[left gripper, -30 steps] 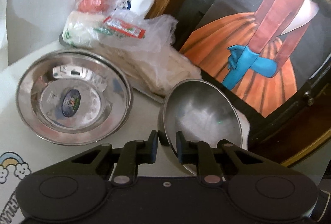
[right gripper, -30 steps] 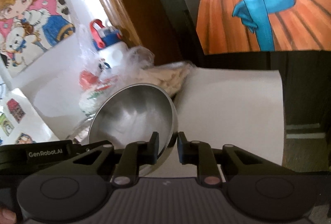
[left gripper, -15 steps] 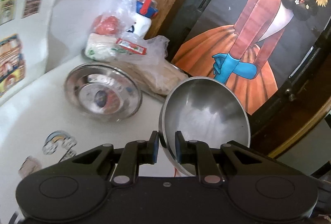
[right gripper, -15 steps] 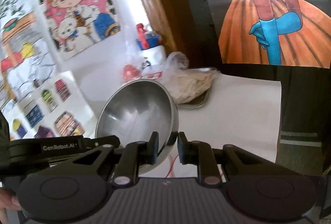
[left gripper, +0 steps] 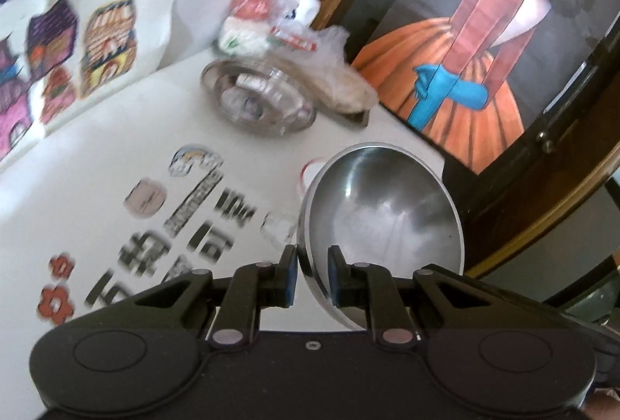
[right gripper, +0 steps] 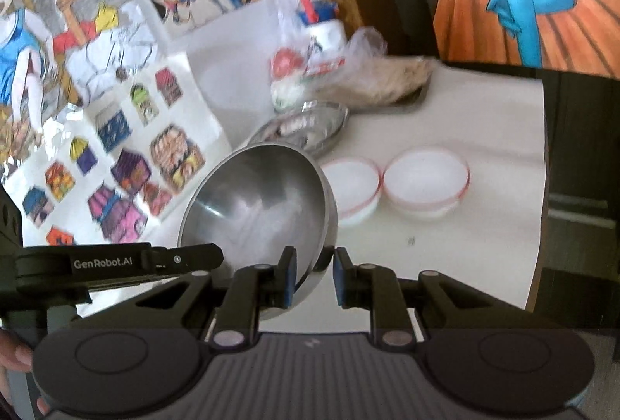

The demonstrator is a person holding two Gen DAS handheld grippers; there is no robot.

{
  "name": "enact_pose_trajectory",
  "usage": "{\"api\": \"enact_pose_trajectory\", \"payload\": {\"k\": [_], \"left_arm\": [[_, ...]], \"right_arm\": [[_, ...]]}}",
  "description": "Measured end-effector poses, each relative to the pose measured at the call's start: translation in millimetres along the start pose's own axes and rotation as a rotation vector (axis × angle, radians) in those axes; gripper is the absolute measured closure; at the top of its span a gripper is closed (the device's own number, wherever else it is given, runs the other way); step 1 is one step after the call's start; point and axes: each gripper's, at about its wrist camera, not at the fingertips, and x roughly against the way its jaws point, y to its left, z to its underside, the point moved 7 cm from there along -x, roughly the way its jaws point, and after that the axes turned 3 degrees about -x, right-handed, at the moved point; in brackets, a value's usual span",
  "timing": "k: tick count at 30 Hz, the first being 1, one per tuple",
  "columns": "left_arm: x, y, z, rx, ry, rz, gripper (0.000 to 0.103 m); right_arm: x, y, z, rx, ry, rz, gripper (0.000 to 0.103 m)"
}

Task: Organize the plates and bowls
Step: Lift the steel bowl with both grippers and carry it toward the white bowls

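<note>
Bowl of shiny round steel (left gripper: 381, 218) held tilted above the white table (left gripper: 97, 156), rim pinched on opposite sides: left gripper (left gripper: 313, 274) and right gripper (right gripper: 313, 274) both nearly closed on it. Steel plate (left gripper: 257, 102) sits far back near a plastic bag (left gripper: 306, 32); two white red-rimmed bowls (right gripper: 424, 183) side by side, touching.

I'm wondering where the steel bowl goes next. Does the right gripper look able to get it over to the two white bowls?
Probably yes. The right gripper and left gripper both pinch the steel bowl, and the white bowls sit just ahead on the table with nothing between.
</note>
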Motion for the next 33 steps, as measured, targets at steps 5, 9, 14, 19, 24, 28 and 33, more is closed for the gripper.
{"api": "enact_pose_trajectory", "payload": {"k": [5, 9, 14, 19, 24, 28, 33], "left_arm": [[2.7, 14.4, 22.3, 0.017, 0.061, -0.007, 0.086], [2.0, 20.8, 36.1, 0.013, 0.098, -0.019, 0.086], [1.4, 26.3, 45.1, 0.016, 0.130, -0.032, 0.086], [0.5, 28.3, 48.0, 0.004, 0.143, -0.045, 0.086], [-2.6, 30.8, 49.7, 0.008, 0.156, -0.053, 0.086], [-5.4, 31.6, 48.3, 0.002, 0.161, -0.053, 0.086], [-6.9, 32.2, 46.8, -0.002, 0.160, -0.053, 0.085]], "right_arm": [[-1.7, -0.4, 26.1, -0.016, 0.062, -0.008, 0.080], [-5.3, -1.5, 38.8, -0.029, 0.107, -0.014, 0.080], [-7.3, -0.3, 45.1, -0.026, 0.139, -0.018, 0.079], [-10.8, 2.2, 49.0, -0.020, 0.158, -0.018, 0.079], [-15.1, 1.6, 51.4, -0.028, 0.176, -0.014, 0.079], [-18.7, 0.7, 50.3, -0.039, 0.181, -0.017, 0.078], [-21.1, 1.4, 48.7, -0.045, 0.179, -0.030, 0.077]]}}
